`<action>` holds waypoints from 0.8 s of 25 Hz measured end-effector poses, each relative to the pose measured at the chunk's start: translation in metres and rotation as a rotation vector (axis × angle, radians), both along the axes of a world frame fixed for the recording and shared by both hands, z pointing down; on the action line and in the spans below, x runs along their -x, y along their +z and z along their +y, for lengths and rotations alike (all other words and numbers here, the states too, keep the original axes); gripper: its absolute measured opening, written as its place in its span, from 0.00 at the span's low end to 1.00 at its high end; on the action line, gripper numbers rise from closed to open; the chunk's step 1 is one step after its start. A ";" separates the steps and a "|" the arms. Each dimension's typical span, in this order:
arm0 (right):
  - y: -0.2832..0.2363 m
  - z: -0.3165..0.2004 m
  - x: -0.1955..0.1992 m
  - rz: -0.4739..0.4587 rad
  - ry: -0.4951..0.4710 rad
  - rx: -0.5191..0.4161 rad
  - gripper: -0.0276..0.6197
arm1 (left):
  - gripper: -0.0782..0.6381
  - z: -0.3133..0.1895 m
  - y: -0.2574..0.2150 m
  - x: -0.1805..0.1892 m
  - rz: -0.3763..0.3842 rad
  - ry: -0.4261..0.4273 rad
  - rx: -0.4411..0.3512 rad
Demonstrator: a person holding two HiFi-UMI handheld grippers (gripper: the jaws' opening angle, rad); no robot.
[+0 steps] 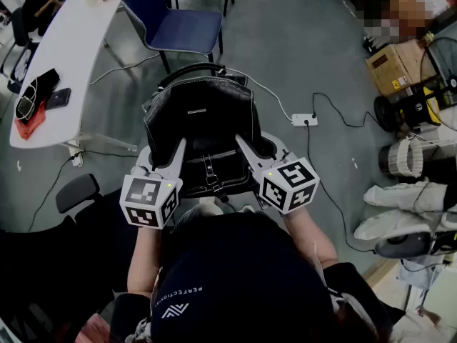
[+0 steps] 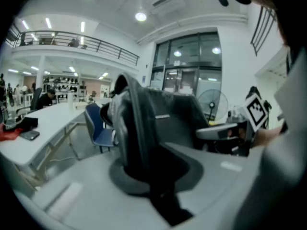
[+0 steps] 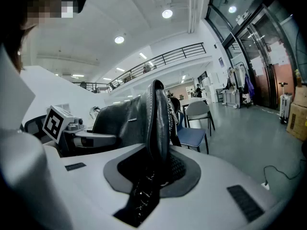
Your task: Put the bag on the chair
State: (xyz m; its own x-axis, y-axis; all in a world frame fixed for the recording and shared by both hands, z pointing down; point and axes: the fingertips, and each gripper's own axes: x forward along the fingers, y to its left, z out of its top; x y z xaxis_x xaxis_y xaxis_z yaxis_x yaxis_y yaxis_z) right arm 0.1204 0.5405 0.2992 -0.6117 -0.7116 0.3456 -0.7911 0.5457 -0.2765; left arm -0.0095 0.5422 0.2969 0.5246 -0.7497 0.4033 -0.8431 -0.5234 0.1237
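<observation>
A black leather bag (image 1: 200, 123) hangs in the air in front of me, held from both sides. My left gripper (image 1: 177, 147) is shut on the bag's left edge, and my right gripper (image 1: 244, 144) is shut on its right edge. In the left gripper view the bag (image 2: 158, 123) fills the middle, with its side seam pinched between the jaws. The right gripper view shows the bag (image 3: 144, 121) edge-on, its seam pinched the same way. The blue chair (image 1: 182, 27) stands on the floor beyond the bag, its seat bare; it also shows as the chair (image 2: 98, 128) and the chair (image 3: 192, 137).
A white table (image 1: 71, 48) with a phone and dark items runs along the left. A black office chair (image 1: 75, 191) stands near my left side. A power strip (image 1: 305, 119) and cables lie on the floor to the right, before boxes and equipment (image 1: 400, 70).
</observation>
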 end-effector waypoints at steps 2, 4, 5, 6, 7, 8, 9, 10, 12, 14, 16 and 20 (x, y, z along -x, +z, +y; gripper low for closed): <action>0.001 0.000 0.000 -0.007 -0.004 0.005 0.15 | 0.19 0.000 0.000 0.000 -0.005 0.001 0.001; 0.003 0.000 0.001 -0.009 -0.004 0.008 0.15 | 0.19 0.000 0.001 0.001 -0.007 0.001 0.004; 0.004 -0.001 0.002 -0.010 -0.004 0.010 0.15 | 0.19 -0.001 0.002 0.002 -0.007 0.001 0.006; 0.005 -0.002 0.004 -0.013 -0.004 0.013 0.15 | 0.19 -0.002 0.003 0.004 -0.007 0.000 0.007; 0.006 -0.003 0.005 -0.017 -0.004 0.017 0.15 | 0.19 -0.003 0.004 0.005 -0.006 0.000 0.010; 0.007 -0.004 0.006 -0.021 -0.005 0.023 0.15 | 0.19 -0.004 0.005 0.006 -0.005 0.000 0.013; 0.008 -0.005 0.006 -0.022 -0.004 0.027 0.15 | 0.19 -0.005 0.006 0.007 -0.002 0.002 0.017; 0.009 -0.007 0.007 -0.022 -0.003 0.031 0.15 | 0.19 -0.006 0.007 0.007 0.000 0.004 0.021; 0.012 -0.010 0.008 -0.021 -0.001 0.035 0.16 | 0.19 -0.011 0.010 0.009 0.001 0.006 0.025; 0.016 -0.015 0.011 -0.017 -0.003 0.041 0.16 | 0.19 -0.014 0.016 0.011 0.002 0.002 0.031; 0.021 -0.026 0.015 -0.012 -0.011 0.047 0.16 | 0.18 -0.023 0.021 0.016 0.007 -0.007 0.041; 0.028 -0.068 0.026 -0.010 -0.036 0.054 0.16 | 0.18 -0.062 0.028 0.026 0.010 -0.039 0.052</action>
